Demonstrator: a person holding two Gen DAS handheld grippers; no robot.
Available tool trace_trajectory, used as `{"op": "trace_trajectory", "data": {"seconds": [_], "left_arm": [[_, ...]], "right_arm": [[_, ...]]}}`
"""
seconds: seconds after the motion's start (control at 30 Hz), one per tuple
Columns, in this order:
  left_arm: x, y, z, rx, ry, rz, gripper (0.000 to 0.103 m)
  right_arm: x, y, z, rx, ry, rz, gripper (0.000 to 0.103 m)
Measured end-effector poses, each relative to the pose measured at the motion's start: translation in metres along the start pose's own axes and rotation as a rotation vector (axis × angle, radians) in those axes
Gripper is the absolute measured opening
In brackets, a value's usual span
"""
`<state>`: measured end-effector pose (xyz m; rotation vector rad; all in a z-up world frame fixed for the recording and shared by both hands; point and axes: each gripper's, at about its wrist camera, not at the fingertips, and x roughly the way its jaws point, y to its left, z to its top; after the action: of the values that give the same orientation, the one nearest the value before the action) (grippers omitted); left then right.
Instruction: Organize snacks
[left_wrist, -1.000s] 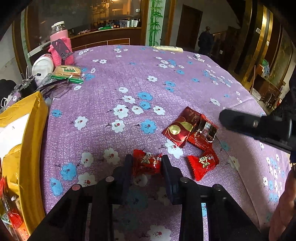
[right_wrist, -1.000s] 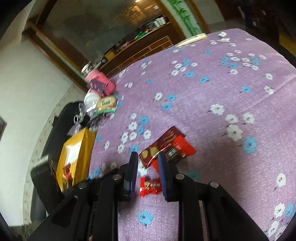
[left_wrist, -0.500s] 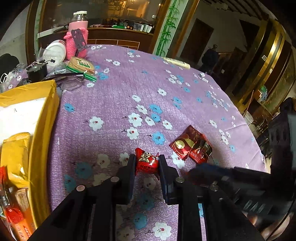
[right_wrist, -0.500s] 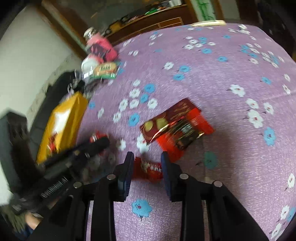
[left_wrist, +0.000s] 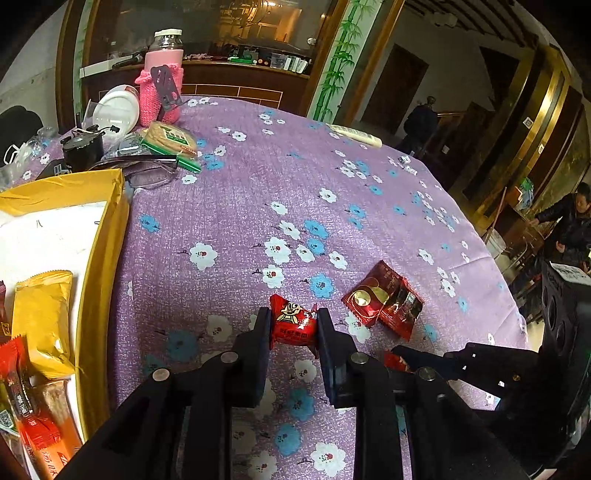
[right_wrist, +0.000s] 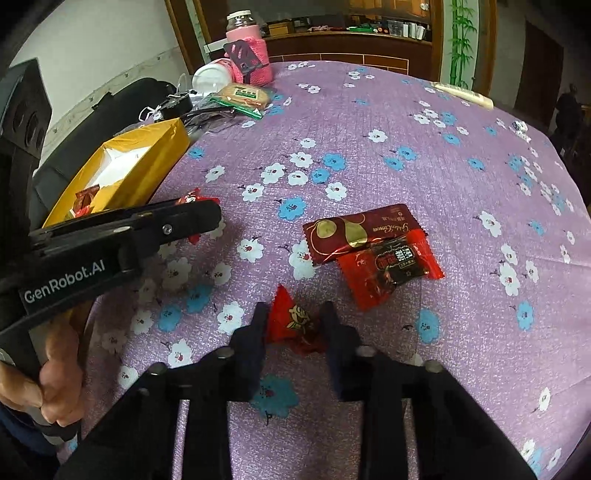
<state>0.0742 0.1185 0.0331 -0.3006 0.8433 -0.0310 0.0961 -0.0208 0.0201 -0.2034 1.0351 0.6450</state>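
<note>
My left gripper (left_wrist: 293, 326) is shut on a small red candy (left_wrist: 293, 323) and holds it above the purple flowered cloth; it also shows in the right wrist view (right_wrist: 199, 218). My right gripper (right_wrist: 293, 325) has its jaws either side of a second red candy (right_wrist: 291, 323) that lies on the cloth; they stand close to it. A dark red packet (right_wrist: 356, 230) and a red packet (right_wrist: 389, 266) lie just beyond it. The yellow box (left_wrist: 103, 258) with several snacks inside is at the left.
A pink bottle (left_wrist: 162, 74), a white lid (left_wrist: 116, 110), a cracker pack (left_wrist: 170, 138), glasses (left_wrist: 147, 173) and a dark jar (left_wrist: 83, 147) crowd the far left. A remote (left_wrist: 354, 134) lies at the far edge. The table edge curves off at the right.
My left gripper has lifted the red candy off the cloth and swung left toward the box. My right gripper has moved down around the second red candy.
</note>
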Motion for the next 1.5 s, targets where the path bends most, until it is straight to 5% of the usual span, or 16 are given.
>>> {"op": "trace_trajectory", "data": {"seconds": [0.2, 0.57, 1.5], "left_arm": [[-0.001, -0.001, -0.001, 0.005, -0.005, 0.004, 0.024], [-0.004, -0.014, -0.004, 0.060, -0.032, 0.024, 0.024], [-0.015, -0.035, -0.010, 0.166, -0.096, 0.072, 0.024]], "right_arm": [[-0.007, -0.012, 0.004, 0.081, -0.039, 0.023, 0.018], [-0.039, -0.033, 0.008, 0.248, -0.246, 0.117, 0.018], [-0.042, -0.034, 0.009, 0.266, -0.258, 0.157, 0.018]]}}
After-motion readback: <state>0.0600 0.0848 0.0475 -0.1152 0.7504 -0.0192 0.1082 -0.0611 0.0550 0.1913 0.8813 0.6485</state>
